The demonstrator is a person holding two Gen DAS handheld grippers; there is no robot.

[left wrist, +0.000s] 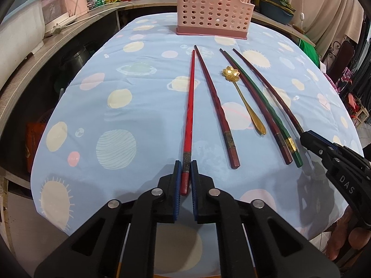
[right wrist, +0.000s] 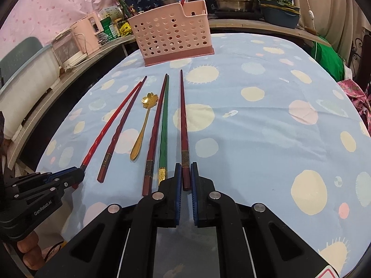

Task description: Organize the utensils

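While both tools clamp chopstick butts on the blue planet-print table point(left wrist: 129, 74), the left tool point(left wrist: 186, 166) grips the bright red faceted chopstick point(left wrist: 190, 106) and the right tool point(right wrist: 185, 172) the dark maroon chopstick point(right wrist: 183, 120). Each stick's long axis runs straight ahead, tip toward the pink perforated plastic utensil holder point(left wrist: 208, 9) standing well apart beyond, so the next move is likely a lift and forward carry.

Right claw point(right wrist: 186, 173) clamps dark red chopstick point(right wrist: 183, 125) butt; left claw point(right wrist: 80, 173) grips red chopstick point(right wrist: 111, 125).
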